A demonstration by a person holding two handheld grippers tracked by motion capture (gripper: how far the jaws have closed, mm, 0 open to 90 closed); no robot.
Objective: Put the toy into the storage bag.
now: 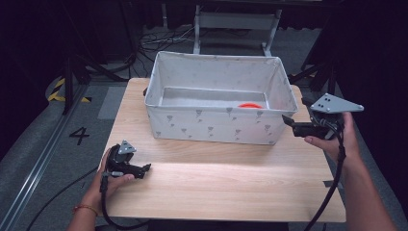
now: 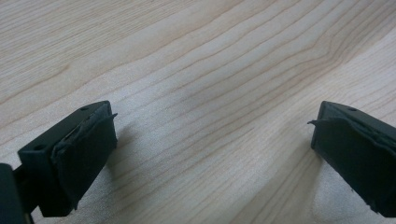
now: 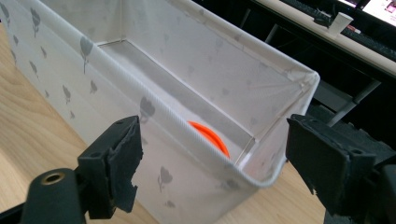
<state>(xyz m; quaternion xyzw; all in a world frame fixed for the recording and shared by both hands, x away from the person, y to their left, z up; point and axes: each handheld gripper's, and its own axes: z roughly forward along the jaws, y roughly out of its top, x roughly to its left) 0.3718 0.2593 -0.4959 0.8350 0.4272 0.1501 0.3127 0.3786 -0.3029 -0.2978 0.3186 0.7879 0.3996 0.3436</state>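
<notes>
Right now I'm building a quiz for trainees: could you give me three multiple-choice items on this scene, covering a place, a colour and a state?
1. Where does the orange disc lie?
A. inside the fabric bin
B. on the table
C. on the floor
2. What colour is the bin's tulip print?
A. red
B. grey
C. green
3. How do the right hand-held gripper jaws stand?
A. shut on the disc
B. shut empty
C. open, empty

Key: A, the disc lies on the bin's bottom near its right end; B, grey tulips on white cloth; C, the jaws stand apart with nothing between them.
</notes>
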